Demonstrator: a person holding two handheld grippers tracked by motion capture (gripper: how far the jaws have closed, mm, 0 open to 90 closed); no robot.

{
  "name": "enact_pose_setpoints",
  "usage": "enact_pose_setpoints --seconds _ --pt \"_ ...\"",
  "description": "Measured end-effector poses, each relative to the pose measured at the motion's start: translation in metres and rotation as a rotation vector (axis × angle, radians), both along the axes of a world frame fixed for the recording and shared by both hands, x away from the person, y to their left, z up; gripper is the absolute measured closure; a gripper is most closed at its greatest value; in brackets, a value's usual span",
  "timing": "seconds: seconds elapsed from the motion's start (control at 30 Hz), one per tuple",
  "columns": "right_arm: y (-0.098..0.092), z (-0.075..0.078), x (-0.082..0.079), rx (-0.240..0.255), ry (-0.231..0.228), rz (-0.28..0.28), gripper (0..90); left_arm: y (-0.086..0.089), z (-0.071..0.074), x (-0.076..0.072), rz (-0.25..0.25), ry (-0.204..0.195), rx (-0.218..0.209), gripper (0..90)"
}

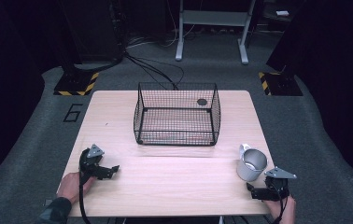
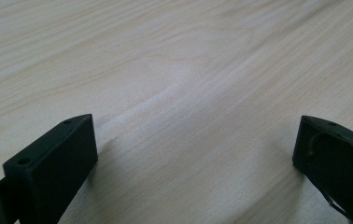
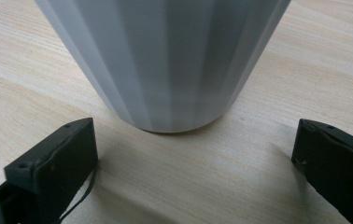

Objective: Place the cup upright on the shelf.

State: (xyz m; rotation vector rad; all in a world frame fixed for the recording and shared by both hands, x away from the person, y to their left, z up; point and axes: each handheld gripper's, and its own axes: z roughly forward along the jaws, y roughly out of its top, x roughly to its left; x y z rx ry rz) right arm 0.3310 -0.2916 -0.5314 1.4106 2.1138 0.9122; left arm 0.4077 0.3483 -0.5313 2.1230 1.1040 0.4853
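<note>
1. The grey cup (image 1: 250, 163) is standing upright near the bench's (image 1: 165, 186) right front corner, just ahead of the right tongs (image 1: 254, 190), whose jaws are gaping wide with nothing between them.
2. The left tongs (image 1: 110, 171) are lying open over bare wood, well apart from the cup.
3. A black wire basket (image 1: 177, 120) is sitting mid-bench, behind the cup, leaving open room between.

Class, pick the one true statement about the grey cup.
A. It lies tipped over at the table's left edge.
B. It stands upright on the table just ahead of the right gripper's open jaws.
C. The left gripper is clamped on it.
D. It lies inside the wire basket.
B: the grey cup stands upright on the table, just ahead of the right gripper, whose jaws stand wide apart and clear of it.
</note>
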Motion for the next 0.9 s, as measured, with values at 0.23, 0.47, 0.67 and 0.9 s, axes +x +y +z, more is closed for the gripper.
enact_pose_setpoints --seconds 0.23,0.47,0.67,0.9 --pt "-0.0004 0.0002 0.0002 -0.001 0.005 -0.003 0.0 -0.0001 -0.0002 0.0 0.001 -0.002 -0.002 0.0" --pt "-0.0031 -0.0004 -0.0007 0.002 -0.003 -0.032 0.0 0.0003 0.0003 0.0001 -0.004 0.004 0.001 0.0" --pt "-0.0038 -0.0014 -0.0021 0.008 -0.012 -0.038 0.0 0.0004 0.0006 0.0001 -0.005 0.006 0.004 0.0" --pt "-0.0022 0.0002 0.0004 -0.007 0.004 -0.051 0.0 0.0005 0.0008 0.0004 -0.007 0.007 0.005 0.0"
